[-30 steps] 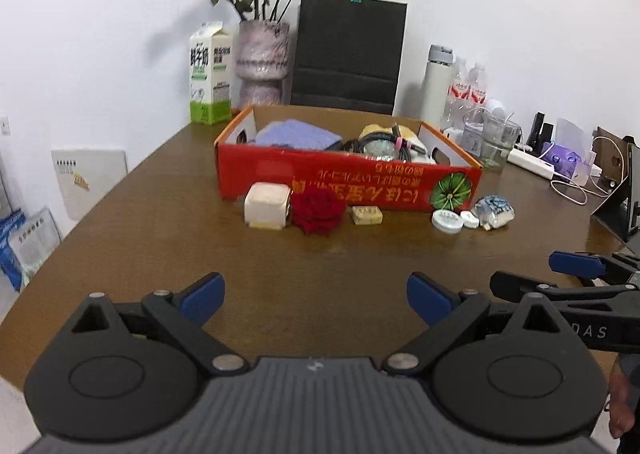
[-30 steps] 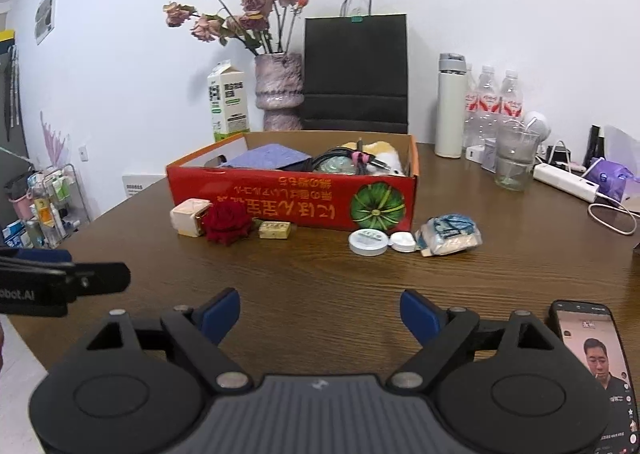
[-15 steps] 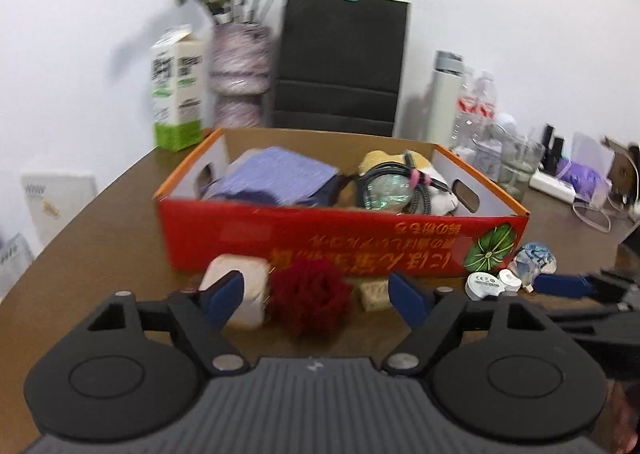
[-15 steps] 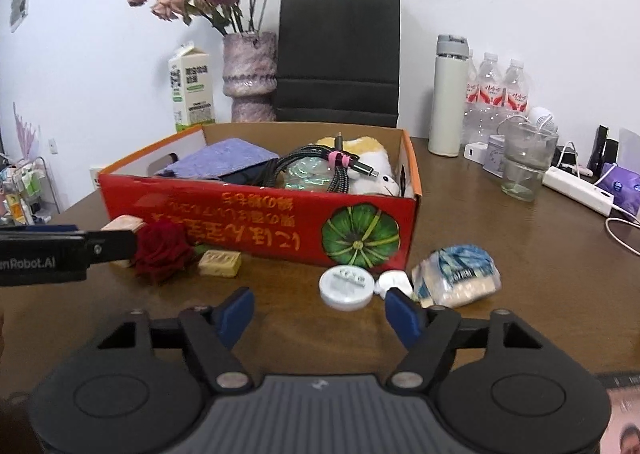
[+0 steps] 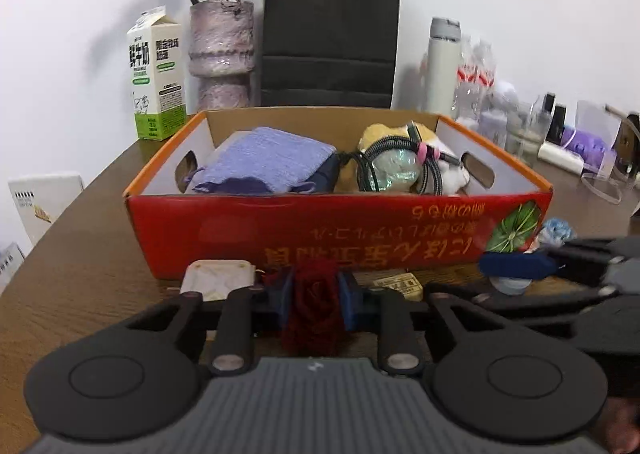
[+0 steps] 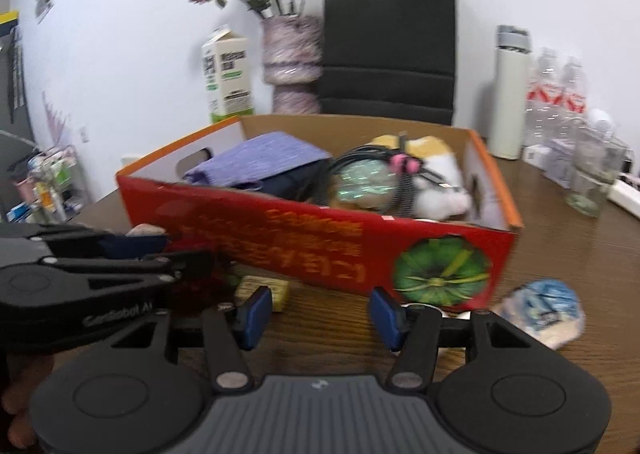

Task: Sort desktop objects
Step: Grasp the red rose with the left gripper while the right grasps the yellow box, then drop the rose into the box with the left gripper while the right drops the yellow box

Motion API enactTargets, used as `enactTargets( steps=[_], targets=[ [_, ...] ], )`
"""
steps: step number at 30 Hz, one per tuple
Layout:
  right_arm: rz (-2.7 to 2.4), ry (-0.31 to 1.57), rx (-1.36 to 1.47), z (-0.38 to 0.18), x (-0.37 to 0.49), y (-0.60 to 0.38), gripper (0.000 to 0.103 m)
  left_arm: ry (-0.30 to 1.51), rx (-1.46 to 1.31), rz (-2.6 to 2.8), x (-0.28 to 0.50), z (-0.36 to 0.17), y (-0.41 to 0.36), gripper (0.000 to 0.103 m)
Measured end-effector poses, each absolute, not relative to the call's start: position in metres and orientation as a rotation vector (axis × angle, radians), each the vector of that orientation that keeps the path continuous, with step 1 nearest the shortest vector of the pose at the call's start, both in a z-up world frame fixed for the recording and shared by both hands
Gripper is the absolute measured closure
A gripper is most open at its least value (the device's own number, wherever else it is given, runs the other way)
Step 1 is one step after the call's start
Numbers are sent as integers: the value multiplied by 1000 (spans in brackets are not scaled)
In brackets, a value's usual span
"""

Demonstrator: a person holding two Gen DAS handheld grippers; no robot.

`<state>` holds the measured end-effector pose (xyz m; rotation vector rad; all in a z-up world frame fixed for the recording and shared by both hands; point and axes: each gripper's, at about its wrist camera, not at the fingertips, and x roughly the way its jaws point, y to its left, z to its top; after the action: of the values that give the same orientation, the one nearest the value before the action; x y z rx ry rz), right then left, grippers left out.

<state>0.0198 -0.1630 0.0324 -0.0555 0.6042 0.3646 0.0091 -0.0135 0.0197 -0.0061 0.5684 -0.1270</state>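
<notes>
Squeezing the red rose (image 5: 314, 304) between its blue pads, the left gripper (image 5: 313, 300) is sitting just in front of the red box (image 5: 340, 232). The right gripper (image 6: 320, 312) is hanging partly open and holding nothing, in front of the box too, near a small yellow block (image 6: 264, 290).
</notes>
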Motion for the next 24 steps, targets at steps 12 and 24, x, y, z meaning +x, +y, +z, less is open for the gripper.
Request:
enactTargets(
  steps=[12,24],
  targets=[
    [423,635,-112,25,28,-126,73,502,-59,-131,-17,52,8,83],
    [330,454,-3,93,-11,-173,74,430,-75,-170,-16,79,3,83]
  ],
)
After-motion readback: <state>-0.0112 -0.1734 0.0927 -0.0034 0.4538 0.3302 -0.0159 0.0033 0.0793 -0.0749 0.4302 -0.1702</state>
